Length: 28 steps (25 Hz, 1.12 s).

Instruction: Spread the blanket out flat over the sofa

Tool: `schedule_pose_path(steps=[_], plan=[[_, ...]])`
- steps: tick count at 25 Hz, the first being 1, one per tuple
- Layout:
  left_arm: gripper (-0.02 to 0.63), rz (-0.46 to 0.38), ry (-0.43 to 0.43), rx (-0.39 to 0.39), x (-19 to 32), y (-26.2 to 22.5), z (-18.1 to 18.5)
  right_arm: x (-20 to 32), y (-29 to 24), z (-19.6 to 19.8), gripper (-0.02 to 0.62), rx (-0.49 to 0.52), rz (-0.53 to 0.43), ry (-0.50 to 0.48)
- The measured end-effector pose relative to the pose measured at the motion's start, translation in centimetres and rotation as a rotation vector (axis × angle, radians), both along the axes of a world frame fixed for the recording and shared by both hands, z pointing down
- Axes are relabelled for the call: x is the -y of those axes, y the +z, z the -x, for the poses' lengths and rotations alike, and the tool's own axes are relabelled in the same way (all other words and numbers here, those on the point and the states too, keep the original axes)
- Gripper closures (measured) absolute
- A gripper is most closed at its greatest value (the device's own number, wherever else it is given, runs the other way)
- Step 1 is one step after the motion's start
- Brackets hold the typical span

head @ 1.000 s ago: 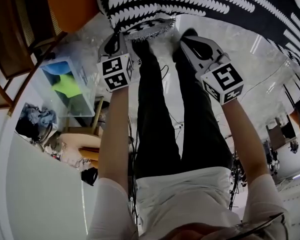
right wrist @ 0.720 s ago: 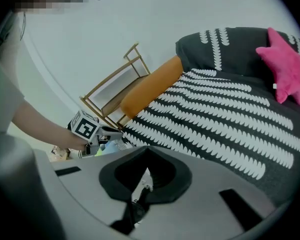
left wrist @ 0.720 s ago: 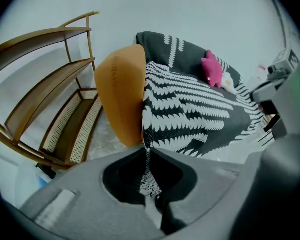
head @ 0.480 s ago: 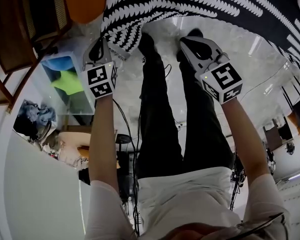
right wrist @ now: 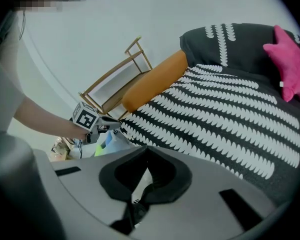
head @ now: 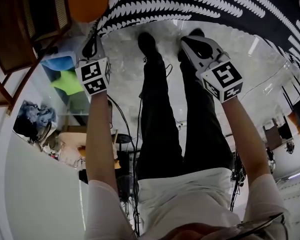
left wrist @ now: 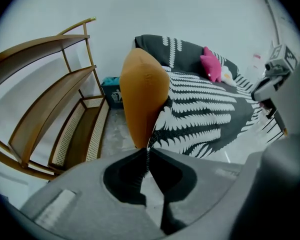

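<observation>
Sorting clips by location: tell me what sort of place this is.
Likely a living room, possibly a staged one: a sofa under a black-and-white patterned blanket, a pink plush toy on it, and a curved wooden shelf with cane panels beside it.

Person with both bare arms stretched forward and down, a handheld gripper in each hand.

The left forearm (head: pixel 97 134) reaches straight ahead, and the left gripper (head: pixel 93 35) points steeply down with its marker cube (head: pixel 93 76) facing up. Its jaws are pressed together, pinching a thin edge of the blanket (left wrist: pixel 200 119). The right forearm (head: pixel 242 134) angles inward from the shoulder. The right gripper (head: pixel 188 38) tilts down less steeply, jaw tips meeting; whether they pinch any fabric cannot be told. The two grippers are well apart.
</observation>
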<state>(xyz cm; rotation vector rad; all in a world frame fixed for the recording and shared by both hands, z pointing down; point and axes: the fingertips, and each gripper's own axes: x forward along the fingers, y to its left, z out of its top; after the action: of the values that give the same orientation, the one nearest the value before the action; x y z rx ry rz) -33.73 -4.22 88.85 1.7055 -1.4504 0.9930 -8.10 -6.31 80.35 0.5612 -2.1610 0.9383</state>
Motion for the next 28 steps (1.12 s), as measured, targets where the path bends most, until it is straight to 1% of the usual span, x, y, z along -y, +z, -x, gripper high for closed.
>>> schedule_pose_path(steps=[4,6,9,10,14,19,22,26,28], plan=[[0.575,0.039,-0.035,0.023,-0.1,1.1,-0.2,-0.2,0.3,-0.3,0.592,-0.004,0.0,0.008],[0.558,0.046,-0.041,0.035,-0.3,1.2,-0.6,-0.4,0.2,-0.5,0.592,-0.005,0.001,0.012],[0.489,0.042,-0.038,0.034,-0.3,0.8,-1.3,-0.5,-0.4,-0.8,0.592,-0.006,-0.004,0.015],[0.48,0.037,-0.035,0.031,-0.2,0.6,-1.5,-0.3,-0.7,-0.9,0.592,-0.006,-0.009,0.016],[0.479,0.02,-0.032,0.032,0.3,-1.3,-2.2,0.3,-2.8,-1.4,0.592,-0.009,-0.036,0.022],[0.479,-0.019,-0.036,0.022,1.1,-5.5,-3.0,1.4,-6.8,-2.0,0.592,-0.011,-0.084,0.031],[0.479,-0.047,-0.034,-0.001,1.8,-8.9,-3.8,2.3,-10.0,-1.9,0.592,-0.004,-0.124,0.044],[0.479,-0.114,0.017,-0.048,3.9,-14.1,-5.7,3.8,-14.0,-1.6,0.592,0.004,-0.185,0.076],[0.483,-0.125,0.032,-0.076,3.9,-17.1,-7.0,3.8,-16.6,-2.0,0.592,-0.007,-0.187,0.094]])
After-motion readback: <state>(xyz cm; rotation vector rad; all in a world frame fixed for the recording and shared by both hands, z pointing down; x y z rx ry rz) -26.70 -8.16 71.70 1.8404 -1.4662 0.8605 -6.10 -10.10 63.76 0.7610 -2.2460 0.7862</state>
